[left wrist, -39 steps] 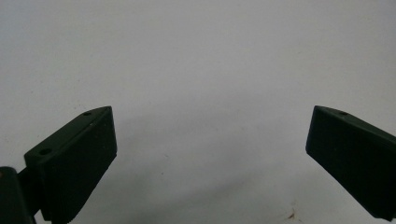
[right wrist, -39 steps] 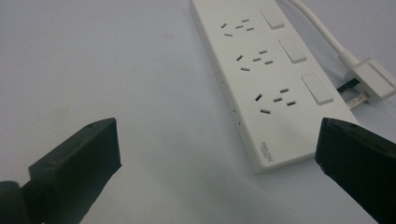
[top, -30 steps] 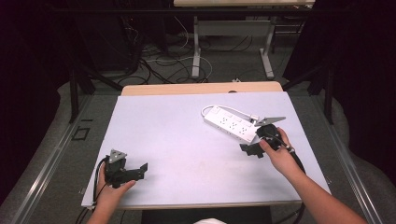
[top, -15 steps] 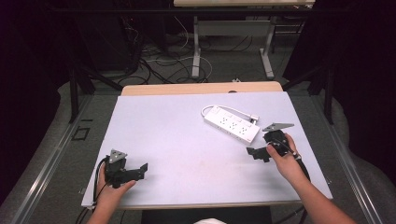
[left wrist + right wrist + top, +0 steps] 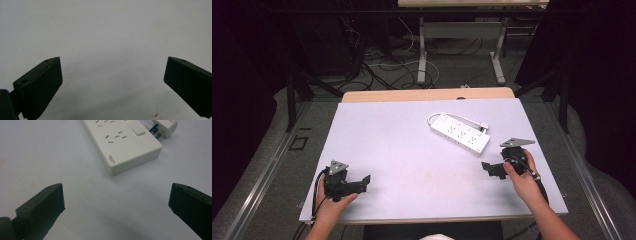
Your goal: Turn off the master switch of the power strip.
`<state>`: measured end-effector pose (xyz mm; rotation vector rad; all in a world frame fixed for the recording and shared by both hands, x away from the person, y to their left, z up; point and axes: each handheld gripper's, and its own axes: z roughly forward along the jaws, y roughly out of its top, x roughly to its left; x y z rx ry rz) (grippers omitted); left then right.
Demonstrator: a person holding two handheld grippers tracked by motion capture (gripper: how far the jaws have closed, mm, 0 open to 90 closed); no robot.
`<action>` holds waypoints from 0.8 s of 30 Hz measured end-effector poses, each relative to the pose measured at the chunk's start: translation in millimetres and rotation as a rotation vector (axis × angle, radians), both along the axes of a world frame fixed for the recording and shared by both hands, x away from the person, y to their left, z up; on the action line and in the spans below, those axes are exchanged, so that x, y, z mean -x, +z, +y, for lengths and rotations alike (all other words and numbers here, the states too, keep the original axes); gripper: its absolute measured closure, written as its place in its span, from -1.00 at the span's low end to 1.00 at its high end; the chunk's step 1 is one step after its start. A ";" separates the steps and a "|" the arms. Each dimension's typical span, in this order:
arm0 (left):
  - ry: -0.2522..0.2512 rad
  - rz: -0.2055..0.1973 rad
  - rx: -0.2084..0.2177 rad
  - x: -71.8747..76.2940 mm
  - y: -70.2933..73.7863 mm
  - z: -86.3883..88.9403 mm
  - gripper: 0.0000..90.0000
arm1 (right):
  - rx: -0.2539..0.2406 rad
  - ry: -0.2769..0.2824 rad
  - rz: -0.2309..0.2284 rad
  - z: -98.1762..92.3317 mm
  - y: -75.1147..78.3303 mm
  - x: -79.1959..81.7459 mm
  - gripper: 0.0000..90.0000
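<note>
We are at a hands-off point in work on the power strip (image 5: 459, 134): nothing is held, and the strip lies flat on the white table (image 5: 412, 165), right of centre and toward the far edge, its cord looped at the far end and its plug (image 5: 165, 126) lying just beside the switch end. The right gripper (image 5: 492, 169) sits near the table's right edge, close to the strip's near end but not touching it; in the right gripper view its jaws are spread wide with bare table between them and the strip's end a little ahead. The left gripper (image 5: 357, 184) rests at the near left corner, well apart from the strip, jaws also spread wide over bare tabletop in the left gripper view (image 5: 111, 82). We judge the step as either a pause before a grasp or a release just finished; we cannot tell which. If a grasp comes next, the right gripper needs to move forward, line its jaws across the narrow width of the strip's near end and close there. The plug sits loose beside the body, so we would keep the jaws clear of it and the cord. The left gripper looks idle.
</note>
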<state>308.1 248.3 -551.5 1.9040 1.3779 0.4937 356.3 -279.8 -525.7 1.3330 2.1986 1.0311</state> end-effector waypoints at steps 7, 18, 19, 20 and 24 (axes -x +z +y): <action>0.004 -0.002 0.003 0.1 0.0 -0.4 -0.96 | 0.002 -0.016 -0.019 -7.2 -4.6 7.8 -1.00; 0.003 -0.005 0.000 0.4 0.2 0.2 -0.96 | 0.009 -0.049 -0.040 -17.5 -13.8 20.1 -1.00; 0.007 -0.006 0.005 0.4 0.0 -0.3 -0.96 | 0.011 -0.048 -0.041 -18.4 -14.8 21.2 -1.00; 0.006 -0.006 0.004 0.4 -0.1 -0.4 -0.96 | 0.009 -0.056 -0.040 -19.3 -15.9 22.5 -1.00; 0.005 -0.006 0.005 0.3 -0.1 -0.7 -0.96 | -0.008 -0.069 -0.032 -22.2 -20.3 25.5 -1.00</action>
